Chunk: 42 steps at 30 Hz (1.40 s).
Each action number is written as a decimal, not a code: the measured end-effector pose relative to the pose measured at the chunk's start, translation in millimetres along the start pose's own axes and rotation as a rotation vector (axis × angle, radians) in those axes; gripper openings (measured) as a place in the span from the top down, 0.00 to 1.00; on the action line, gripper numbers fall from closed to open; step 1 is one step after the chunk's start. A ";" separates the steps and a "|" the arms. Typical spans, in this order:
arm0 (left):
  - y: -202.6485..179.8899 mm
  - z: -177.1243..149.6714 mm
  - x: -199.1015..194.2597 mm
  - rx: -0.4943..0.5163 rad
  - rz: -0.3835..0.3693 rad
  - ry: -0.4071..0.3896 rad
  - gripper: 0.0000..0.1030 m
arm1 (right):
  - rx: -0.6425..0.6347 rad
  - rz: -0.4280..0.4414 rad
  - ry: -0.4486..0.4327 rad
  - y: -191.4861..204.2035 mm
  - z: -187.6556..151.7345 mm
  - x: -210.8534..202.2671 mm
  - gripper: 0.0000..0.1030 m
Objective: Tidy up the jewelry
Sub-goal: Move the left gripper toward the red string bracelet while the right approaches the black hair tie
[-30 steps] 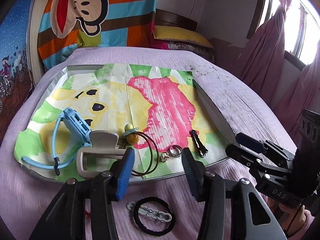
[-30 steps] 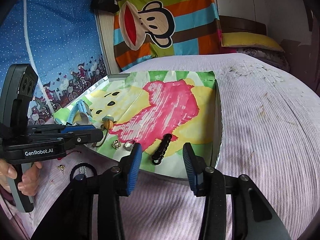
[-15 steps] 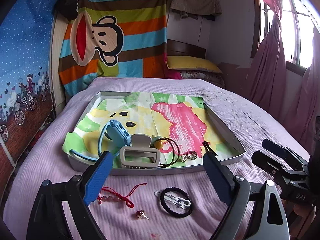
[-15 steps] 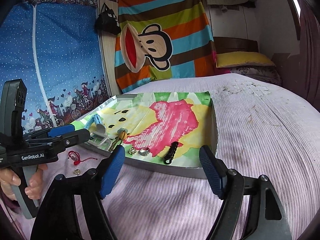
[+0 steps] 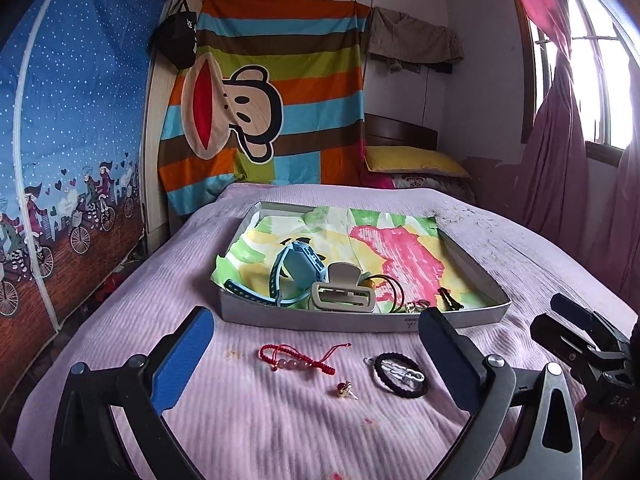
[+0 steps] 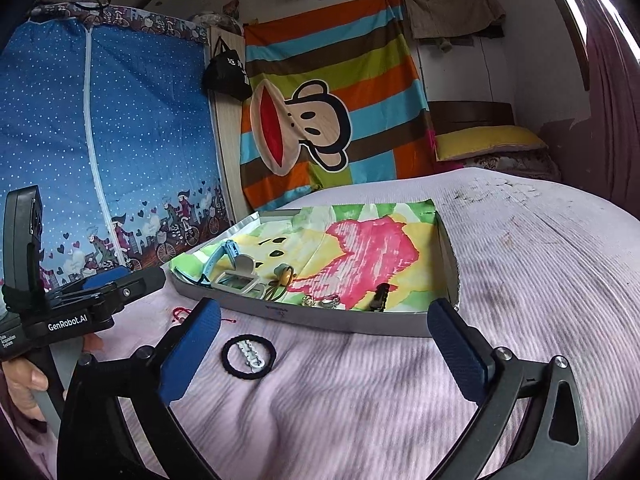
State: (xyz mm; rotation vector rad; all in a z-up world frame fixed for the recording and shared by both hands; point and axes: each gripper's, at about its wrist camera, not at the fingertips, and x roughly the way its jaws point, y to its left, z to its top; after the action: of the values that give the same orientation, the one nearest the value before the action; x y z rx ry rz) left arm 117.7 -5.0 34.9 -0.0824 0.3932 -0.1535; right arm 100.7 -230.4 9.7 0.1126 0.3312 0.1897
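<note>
- Tray (image 5: 352, 320) rests on the bed (image 5: 256, 412), ahead of the left tool (image 5: 316, 354).
- In the tray: watch (image 5: 298, 268) leftmost, hair claw (image 5: 343, 296) to its right, ring (image 5: 423, 304) further right.
- Between left tool and tray, on the bed: bracelet (image 5: 298, 362) left, earring (image 5: 345, 389) centre, hair tie (image 5: 401, 370) right.

bedspread (image 5: 280, 420): lilac cloth, ribbed weave, matt
tray (image 5: 320, 322): grey walls, smooth, dull sheen; metal or card, cannot tell
tray liner (image 5: 400, 256): painted sheet, creased, matt; looks like paper
hair claw (image 5: 344, 294): beige plastic, smooth, matt
watch (image 5: 304, 264): blue plastic, slight gloss
bracelet (image 5: 298, 360): red braided cord, glossy pink beads
hair tie (image 5: 400, 386): black, textured, matt
gripper pads (image 5: 182, 364): blue, finely textured, matt
wall hanging (image 5: 280, 92): striped cloth, upper centre
</note>
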 end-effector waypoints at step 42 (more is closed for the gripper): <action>39.4 -30.6 19.8 -0.005 -0.029 0.196 0.07 | -0.055 0.058 0.250 29.0 -30.8 50.4 0.21</action>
State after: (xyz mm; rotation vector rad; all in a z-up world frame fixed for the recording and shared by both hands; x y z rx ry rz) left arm 129.2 29.0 -5.1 -0.0786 0.5882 -0.1897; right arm 132.4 -189.4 -30.9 0.0436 0.5713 0.2707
